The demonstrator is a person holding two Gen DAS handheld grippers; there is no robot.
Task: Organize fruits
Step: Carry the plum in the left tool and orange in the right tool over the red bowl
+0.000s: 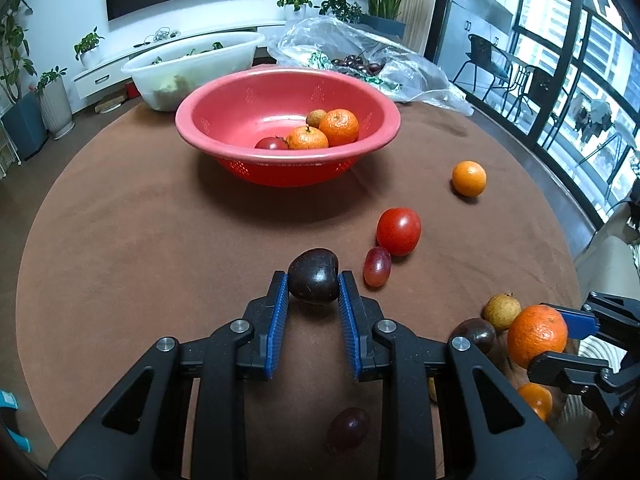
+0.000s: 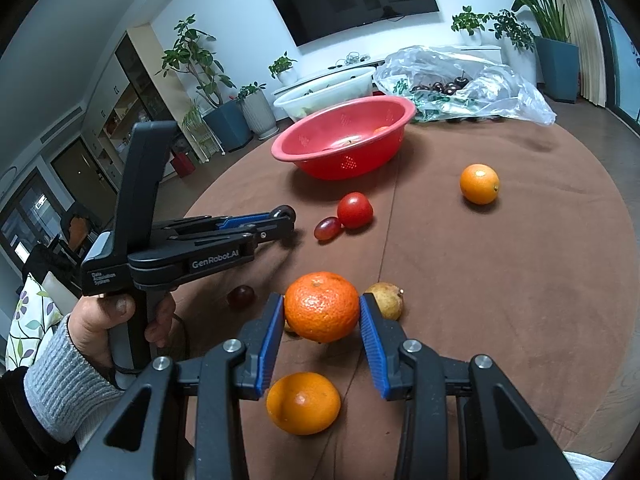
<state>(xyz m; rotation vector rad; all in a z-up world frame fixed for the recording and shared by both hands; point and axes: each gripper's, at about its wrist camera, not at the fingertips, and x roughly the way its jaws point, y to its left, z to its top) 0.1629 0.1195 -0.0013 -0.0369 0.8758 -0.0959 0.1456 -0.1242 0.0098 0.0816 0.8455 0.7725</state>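
My left gripper (image 1: pixel 313 285) is shut on a dark cherry (image 1: pixel 313 276), held just above the brown table. My right gripper (image 2: pixel 322 312) is shut on a mandarin (image 2: pixel 321 306), lifted a little; it also shows in the left wrist view (image 1: pixel 537 334). The red bowl (image 1: pixel 224 92) at the far middle holds two mandarins (image 1: pixel 338 126), a longan and a tomato. Loose on the table: a red tomato (image 1: pixel 399 231), a red grape (image 1: pixel 377 267), an orange (image 1: pixel 469 178), a longan (image 2: pixel 386 300), another orange (image 2: pixel 303 403) and a dark grape (image 1: pixel 349 429).
A white tub (image 1: pixel 200 62) with greens stands behind the bowl. A clear plastic bag (image 1: pixel 360 52) with cherries lies at the back right. The round table's edge (image 1: pixel 576 280) drops off at the right. Chairs and windows are beyond.
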